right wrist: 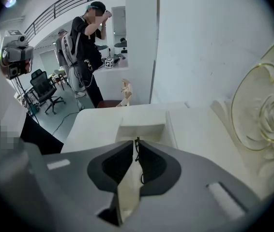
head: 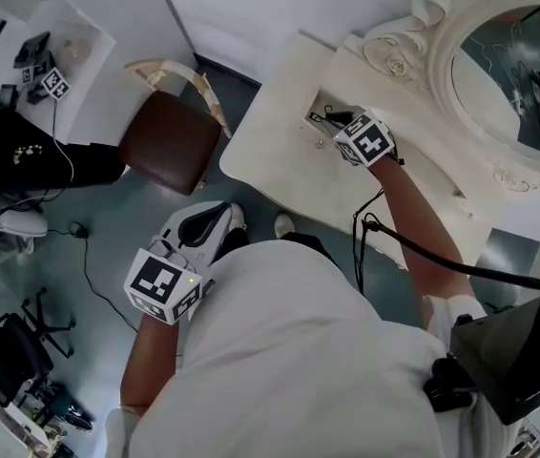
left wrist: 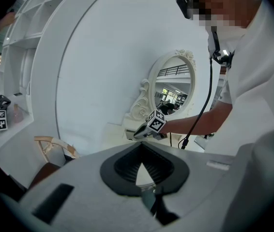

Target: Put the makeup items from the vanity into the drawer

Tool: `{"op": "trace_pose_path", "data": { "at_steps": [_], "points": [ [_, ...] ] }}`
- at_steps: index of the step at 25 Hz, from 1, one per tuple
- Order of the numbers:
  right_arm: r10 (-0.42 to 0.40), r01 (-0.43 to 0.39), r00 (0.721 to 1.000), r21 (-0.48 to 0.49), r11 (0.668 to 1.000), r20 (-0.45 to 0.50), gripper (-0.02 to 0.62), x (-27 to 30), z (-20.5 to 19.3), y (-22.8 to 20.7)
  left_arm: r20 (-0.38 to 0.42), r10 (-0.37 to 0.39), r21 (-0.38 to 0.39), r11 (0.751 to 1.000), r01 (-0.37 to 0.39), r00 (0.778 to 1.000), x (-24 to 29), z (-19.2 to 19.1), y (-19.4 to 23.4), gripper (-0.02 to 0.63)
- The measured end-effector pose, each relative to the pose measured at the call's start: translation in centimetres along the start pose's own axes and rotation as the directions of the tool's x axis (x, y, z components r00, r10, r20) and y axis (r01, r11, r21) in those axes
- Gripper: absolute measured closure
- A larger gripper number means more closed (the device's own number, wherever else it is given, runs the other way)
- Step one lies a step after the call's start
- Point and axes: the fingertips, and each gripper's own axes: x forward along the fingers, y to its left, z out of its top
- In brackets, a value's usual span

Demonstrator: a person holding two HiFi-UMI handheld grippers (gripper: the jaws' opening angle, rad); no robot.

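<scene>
Brown-seated chair with a pale curved back stands at far left on the grey-blue floor, clear of the vanity. Left gripper hangs low by the person's side, over the floor and well apart from the tabletop. In its own view the jaws meet at the tips with nothing between them, and they face the vanity from a distance. Cream vanity sits right of the chair, its top bare where visible. Drawer is open as a rectangular recess near the back of the top, seen front-on in the right gripper view. Right gripper is at the drawer opening, forearm stretched across the vanity. Its jaws are closed almost fully on a thin black wire-like item, which stands up between the tips just before the recess. Cannot identify the item further; in the head view it is only a dark squiggle at the drawer. Oval mirror in a carved white frame lies farthest right, with a gilt-edged rose carving just beside the gripper.
</scene>
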Motion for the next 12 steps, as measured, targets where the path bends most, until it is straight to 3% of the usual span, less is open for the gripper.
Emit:
{"op": "trace_pose_path", "data": {
  "at_steps": [6, 12],
  "points": [
    [-0.017, 0.017, 0.993, 0.003, 1.000, 0.117, 0.592, -4.4, -0.1, 1.5, -0.003, 0.007, 0.023, 1.000, -0.007, 1.000, 1.4, 0.0, -2.9, 0.604],
    [0.024, -0.024, 0.976, 0.001, 1.000, 0.217, 0.594, -9.0, -2.2, 5.4, -0.008, 0.048, 0.026, 0.999, -0.047, 0.999, 2.8, -0.6, -6.4, 0.606]
  ]
}}
